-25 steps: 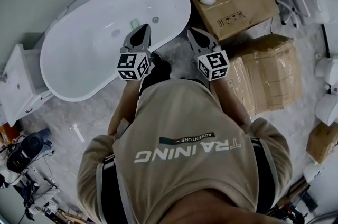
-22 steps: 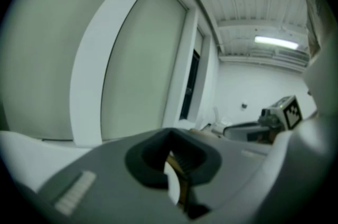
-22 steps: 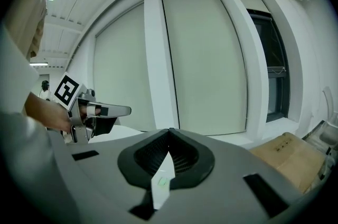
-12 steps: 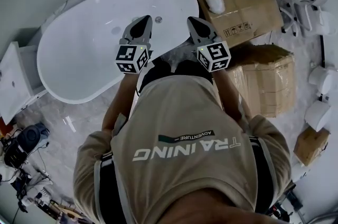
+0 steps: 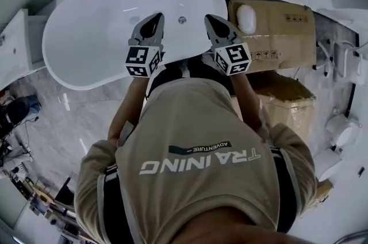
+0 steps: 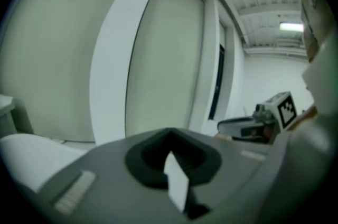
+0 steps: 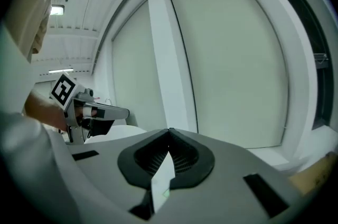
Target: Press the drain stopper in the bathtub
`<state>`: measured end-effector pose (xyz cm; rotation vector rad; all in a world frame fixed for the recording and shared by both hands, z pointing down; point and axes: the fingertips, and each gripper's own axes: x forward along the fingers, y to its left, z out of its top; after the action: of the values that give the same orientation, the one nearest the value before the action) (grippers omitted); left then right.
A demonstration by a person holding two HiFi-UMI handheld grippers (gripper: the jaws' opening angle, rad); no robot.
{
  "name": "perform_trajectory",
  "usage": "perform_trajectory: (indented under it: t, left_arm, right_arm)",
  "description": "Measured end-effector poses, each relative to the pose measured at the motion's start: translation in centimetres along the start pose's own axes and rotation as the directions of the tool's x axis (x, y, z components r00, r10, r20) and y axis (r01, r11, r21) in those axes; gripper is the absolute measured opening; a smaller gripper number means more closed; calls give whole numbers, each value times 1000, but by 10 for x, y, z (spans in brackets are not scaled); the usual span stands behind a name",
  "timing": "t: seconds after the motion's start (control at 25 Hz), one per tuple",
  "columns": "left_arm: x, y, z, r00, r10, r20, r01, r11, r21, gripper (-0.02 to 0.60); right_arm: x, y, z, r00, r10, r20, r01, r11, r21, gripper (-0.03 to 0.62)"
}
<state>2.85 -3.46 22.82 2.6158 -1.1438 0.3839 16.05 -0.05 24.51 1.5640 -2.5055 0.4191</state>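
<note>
1. My left gripper [image 5: 155, 19]: jaws pressed together, empty, held over the bathtub [image 5: 92, 35].
2. My right gripper [image 5: 210, 19]: jaws pressed together, empty.
3. Drain stopper [image 5: 182, 20]: on the bathtub floor, seen between both tips.

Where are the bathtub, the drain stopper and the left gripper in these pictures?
bathtub [image 5: 86, 35]: head view, bare white inside surface.
drain stopper [image 5: 182, 19]: head view, middle of the small round disc.
left gripper [image 5: 157, 17]: head view, tip of its jaws.

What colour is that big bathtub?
The bathtub is glossy white, best seen in the head view.
</note>
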Motion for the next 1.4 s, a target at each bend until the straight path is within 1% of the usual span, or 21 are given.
perform_trajectory:
  t: [0.12,0.2,0.28,0.44,0.56,0.68,0.8,1.04,1.24,1.4]
  left_arm:
    - [10,6,4,998,64,2,-64,997,-38,2]
    - [16,8,6,996,92,-1,-92,995,-43,2]
    - [23,9,9,994,106,-3,-106,994,-32,3]
    - [37,19,11,992,126,-11,-126,992,-6,2]
    - [41,35,6,990,142,-11,-142,990,-15,2]
    - [46,53,-4,988,152,-15,-152,988,-25,2]
    - [54,73,-26,985,166,-37,-167,985,-38,2]
    - [76,108,-88,978,181,-102,-190,978,-90,2]
    - [100,128,-157,970,167,-175,-192,972,-138,3]
    - [122,144,-210,961,176,-214,-212,964,-161,2]
  right_arm:
    - [18,-7,-1,994,102,-29,-103,993,-54,9]
    - [26,-12,-4,989,143,-47,-146,987,-73,9]
    - [34,-18,-7,984,166,-62,-171,983,-72,9]
    - [51,-24,-10,980,186,-77,-190,980,-52,9]
    - [68,-23,-15,978,186,-90,-191,980,-48,9]
    - [87,-23,-23,981,161,-112,-167,985,-43,9]
    - [104,-22,-37,980,149,-130,-154,988,-28,9]
    - [144,-25,-86,971,140,-192,-154,986,-63,9]
    - [176,-38,-152,956,117,-269,-139,988,-64,9]
    - [199,-48,-220,938,113,-328,-139,989,-58,9]
